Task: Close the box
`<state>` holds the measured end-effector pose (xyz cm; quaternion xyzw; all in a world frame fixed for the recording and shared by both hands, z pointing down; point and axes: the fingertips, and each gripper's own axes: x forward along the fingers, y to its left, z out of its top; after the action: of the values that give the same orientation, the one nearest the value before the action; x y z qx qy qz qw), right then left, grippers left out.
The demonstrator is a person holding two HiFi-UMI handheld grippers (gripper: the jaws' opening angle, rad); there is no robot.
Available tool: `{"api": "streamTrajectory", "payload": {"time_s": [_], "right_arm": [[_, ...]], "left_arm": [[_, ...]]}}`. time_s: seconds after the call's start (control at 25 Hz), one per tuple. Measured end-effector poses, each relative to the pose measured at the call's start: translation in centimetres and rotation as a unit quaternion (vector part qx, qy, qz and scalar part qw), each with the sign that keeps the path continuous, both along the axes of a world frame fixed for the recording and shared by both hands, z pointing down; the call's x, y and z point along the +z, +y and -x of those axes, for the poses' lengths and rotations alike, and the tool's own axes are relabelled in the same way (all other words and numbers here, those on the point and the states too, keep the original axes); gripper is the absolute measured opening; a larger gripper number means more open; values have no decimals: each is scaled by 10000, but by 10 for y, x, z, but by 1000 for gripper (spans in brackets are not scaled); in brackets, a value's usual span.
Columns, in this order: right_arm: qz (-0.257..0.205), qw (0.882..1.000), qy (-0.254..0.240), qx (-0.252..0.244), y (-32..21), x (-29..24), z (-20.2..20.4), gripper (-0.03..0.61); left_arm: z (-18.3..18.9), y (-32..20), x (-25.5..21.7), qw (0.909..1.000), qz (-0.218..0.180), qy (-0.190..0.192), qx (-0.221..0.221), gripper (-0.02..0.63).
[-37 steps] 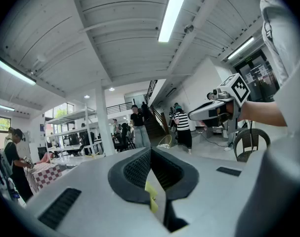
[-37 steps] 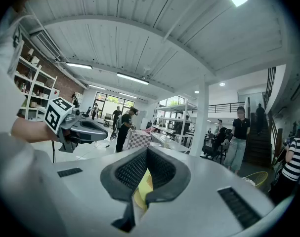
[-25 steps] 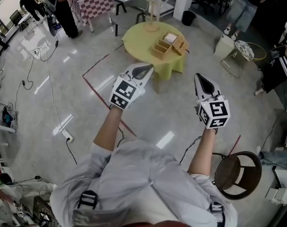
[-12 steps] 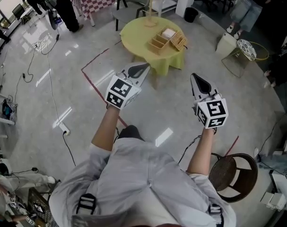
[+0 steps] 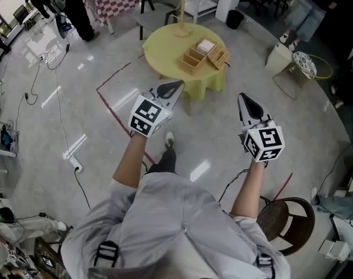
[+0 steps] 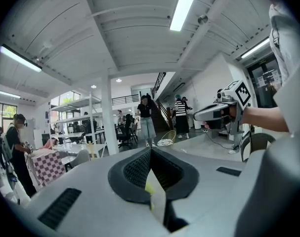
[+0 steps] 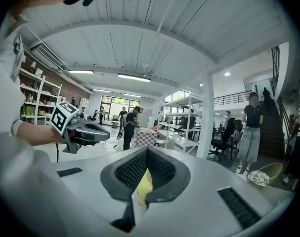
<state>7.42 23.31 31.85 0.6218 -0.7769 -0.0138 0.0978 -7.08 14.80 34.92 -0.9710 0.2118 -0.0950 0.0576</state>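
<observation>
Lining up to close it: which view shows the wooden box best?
Head view: the wooden box sits in plain sight on the yellow table. Neither gripper view shows it; both look out across the room.

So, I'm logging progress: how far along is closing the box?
Done: nothing; the wooden box looks open on the yellow table, away from both grippers. In hand: nothing; left gripper and right gripper are shut, empty. Left: reach the box, close it.
</observation>
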Motion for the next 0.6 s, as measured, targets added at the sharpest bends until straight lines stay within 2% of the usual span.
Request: {"api": "streamTrajectory", "payload": {"time_s": [0.32,0.6], "right_arm": [[-45,9998,-181,100,-103,1,-36,20],[357,9990,-129,242,-204,20,-63,20]], "left_arm": [[-38,-107,4,9999,-117,6,104,28],[-64,-204,17,9997,-53,-191,161,28]]}}
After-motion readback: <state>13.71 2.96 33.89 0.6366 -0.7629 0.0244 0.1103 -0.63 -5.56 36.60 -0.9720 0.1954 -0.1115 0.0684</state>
